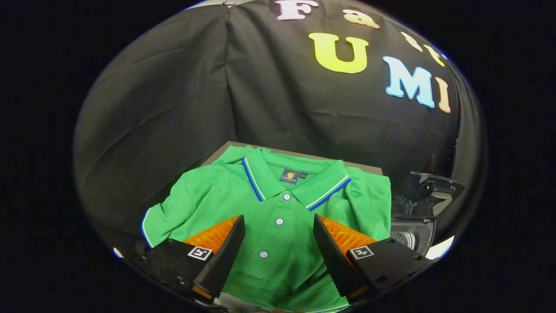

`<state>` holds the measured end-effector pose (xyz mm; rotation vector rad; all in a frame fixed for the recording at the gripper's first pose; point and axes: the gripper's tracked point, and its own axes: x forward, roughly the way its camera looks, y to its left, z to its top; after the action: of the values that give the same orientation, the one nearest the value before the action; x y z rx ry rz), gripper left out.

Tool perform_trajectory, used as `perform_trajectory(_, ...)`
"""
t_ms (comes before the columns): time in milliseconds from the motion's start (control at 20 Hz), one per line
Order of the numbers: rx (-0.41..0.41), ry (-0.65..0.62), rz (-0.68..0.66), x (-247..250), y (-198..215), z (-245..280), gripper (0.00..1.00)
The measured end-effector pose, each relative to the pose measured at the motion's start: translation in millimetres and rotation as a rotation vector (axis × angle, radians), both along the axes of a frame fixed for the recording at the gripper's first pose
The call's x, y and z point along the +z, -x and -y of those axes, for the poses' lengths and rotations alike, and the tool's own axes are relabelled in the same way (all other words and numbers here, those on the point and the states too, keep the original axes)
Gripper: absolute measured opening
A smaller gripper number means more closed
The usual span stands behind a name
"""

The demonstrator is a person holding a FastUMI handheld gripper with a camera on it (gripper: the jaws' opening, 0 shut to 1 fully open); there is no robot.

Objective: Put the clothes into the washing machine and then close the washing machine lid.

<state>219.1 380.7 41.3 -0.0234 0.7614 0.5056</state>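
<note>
1. Risk of a thin grab came first: the gripper [279, 243] was spread wide with nothing between its fingers, hovering over the button strip of the green polo shirt [278, 217]. If the fingers had closed on one layer of the front only, I judged that the rest of the shirt would have trailed.

2. Trailing cloth was the next danger. The shirt lay spread out, sleeves to either side, so a lift from the chest would probably have let a sleeve or the hem hang down and catch on the washing machine [412, 226] at its rim.

3. A trapped edge could have followed from that. Any cloth left over the opening would likely have kept the lid [428, 191] from shutting; the lid seemed to stand raised, though that part was dark and hard to read.

4. Buttons and the stiff collar could have slipped from the pads, so a pinch on plain cloth looked safer to me.

5. The shirt rested flat on a dark table [304, 154], collar toward the far edge, covering most of the top. The machine stood just beside the table, to the right of the right finger.

6. Black cloth [173, 108] walled the booth behind and to both sides, hanging in loose folds close to the table's far edge.
</note>
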Motion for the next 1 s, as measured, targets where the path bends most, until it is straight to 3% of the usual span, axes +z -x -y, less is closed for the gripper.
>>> perform_trajectory(500, 0.005, 0.059, -0.004, -19, 2, -3, 0.99)
perform_trajectory(650, 0.025, 0.05, 0.01, -17, 0, -5, 0.94)
perform_trajectory(750, 0.06, 0.036, -0.009, -19, 1, -11, 0.68)
perform_trajectory(950, 0.037, 0.007, -0.04, -17, 3, -11, 0.15)
perform_trajectory(1000, 0.053, 0.016, -0.037, -13, 3, -15, 0.11)
